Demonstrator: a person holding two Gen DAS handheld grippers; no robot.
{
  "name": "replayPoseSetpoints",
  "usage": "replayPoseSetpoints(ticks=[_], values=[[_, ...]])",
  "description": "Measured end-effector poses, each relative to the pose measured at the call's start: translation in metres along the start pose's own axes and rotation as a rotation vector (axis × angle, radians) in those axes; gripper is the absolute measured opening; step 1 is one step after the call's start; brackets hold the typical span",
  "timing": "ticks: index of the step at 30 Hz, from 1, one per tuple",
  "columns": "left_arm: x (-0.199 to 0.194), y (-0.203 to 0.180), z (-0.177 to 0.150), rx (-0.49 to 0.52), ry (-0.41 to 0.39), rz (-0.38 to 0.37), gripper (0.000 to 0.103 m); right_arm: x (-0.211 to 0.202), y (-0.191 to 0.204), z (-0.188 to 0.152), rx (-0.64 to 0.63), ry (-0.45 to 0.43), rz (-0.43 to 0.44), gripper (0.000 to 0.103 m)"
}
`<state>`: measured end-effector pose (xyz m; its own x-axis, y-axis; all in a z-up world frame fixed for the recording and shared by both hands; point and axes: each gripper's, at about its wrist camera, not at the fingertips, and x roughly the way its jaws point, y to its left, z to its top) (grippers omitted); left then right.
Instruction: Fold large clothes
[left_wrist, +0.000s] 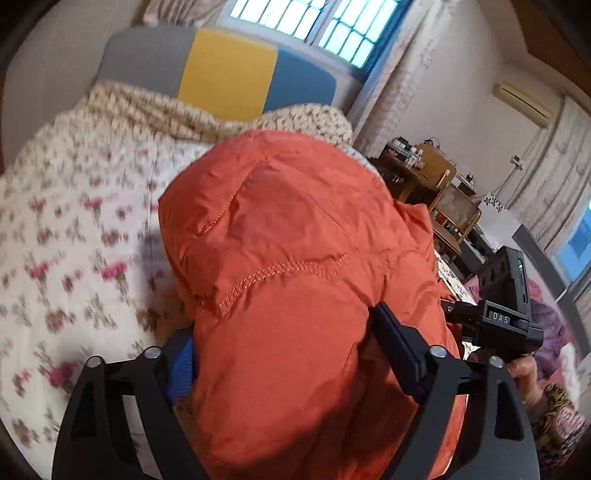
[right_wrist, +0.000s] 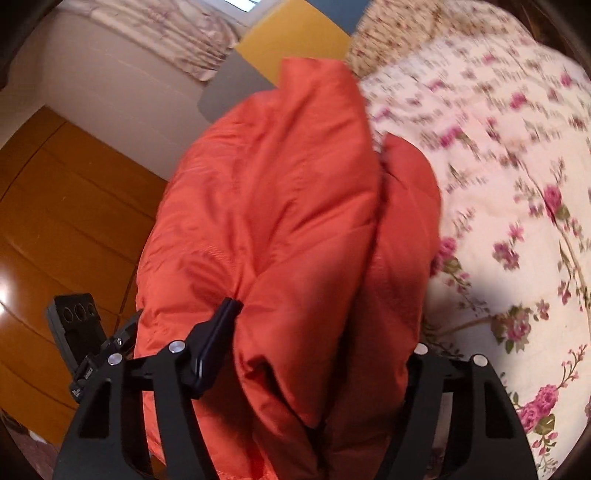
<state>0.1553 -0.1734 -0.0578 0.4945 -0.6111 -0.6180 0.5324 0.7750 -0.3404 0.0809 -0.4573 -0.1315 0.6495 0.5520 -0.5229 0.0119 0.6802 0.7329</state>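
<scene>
Fingers (left_wrist: 391, 343) pinch puffy, stitched orange jacket (left_wrist: 295, 258).

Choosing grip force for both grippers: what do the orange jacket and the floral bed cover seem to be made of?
Puffy orange jacket: seemingly thin woven nylon or polyester over padding, with a slight sheen, stitched seams and soft bulges. Floral bed cover: apparently matte printed cotton-like fabric, though motion blur hides its weave.

"DAS" on label of right tongs (left_wrist: 452, 308).
</scene>
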Motion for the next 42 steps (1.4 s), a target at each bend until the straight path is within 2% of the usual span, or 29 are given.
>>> replayPoseSetpoints(ticks=[5,11,14,23,25,26,28,30,32,35,37,39,41,42], values=[[-0.032,-0.007,0.012,0.109,-0.118,0.052,0.078,0.005,0.027,-0.004,-0.04,-0.046,0.069,0.068],[-0.075,0.019,0.018,0.156,-0.231,0.142,0.077,0.045,0.071,-0.002,-0.094,-0.055,0.14,0.068],[-0.096,0.048,0.017,0.133,-0.26,0.2,0.077,0.082,0.102,0.001,-0.126,-0.019,0.158,0.068],[-0.148,0.158,0.009,-0.055,-0.299,0.383,0.077,0.209,0.192,-0.006,-0.252,0.11,0.153,0.068],[-0.157,0.184,0.002,-0.11,-0.312,0.419,0.077,0.23,0.212,-0.014,-0.301,0.115,0.107,0.068],[-0.158,0.197,-0.002,-0.143,-0.307,0.438,0.077,0.236,0.219,-0.017,-0.322,0.113,0.081,0.072],[-0.155,0.219,-0.013,-0.214,-0.283,0.46,0.083,0.256,0.235,-0.025,-0.383,0.101,-0.052,0.079],[-0.148,0.234,-0.025,-0.269,-0.249,0.498,0.094,0.267,0.234,-0.037,-0.395,0.092,-0.122,0.088],[-0.147,0.237,-0.033,-0.276,-0.254,0.488,0.094,0.269,0.229,-0.044,-0.409,0.071,-0.165,0.095],[-0.145,0.231,-0.039,-0.303,-0.233,0.473,0.094,0.26,0.222,-0.048,-0.388,0.039,-0.208,0.095],[-0.149,0.22,-0.035,-0.3,-0.224,0.509,0.094,0.244,0.221,-0.049,-0.382,0.003,-0.254,0.095],[-0.153,0.204,-0.032,-0.269,-0.246,0.552,0.1,0.225,0.22,-0.052,-0.398,-0.052,-0.302,0.095],[-0.152,0.196,-0.03,-0.226,-0.268,0.569,0.1,0.215,0.221,-0.059,-0.428,-0.072,-0.379,0.096],[-0.139,0.191,-0.028,-0.171,-0.217,0.619,0.1,0.217,0.222,-0.058,-0.444,-0.068,-0.415,0.096]])
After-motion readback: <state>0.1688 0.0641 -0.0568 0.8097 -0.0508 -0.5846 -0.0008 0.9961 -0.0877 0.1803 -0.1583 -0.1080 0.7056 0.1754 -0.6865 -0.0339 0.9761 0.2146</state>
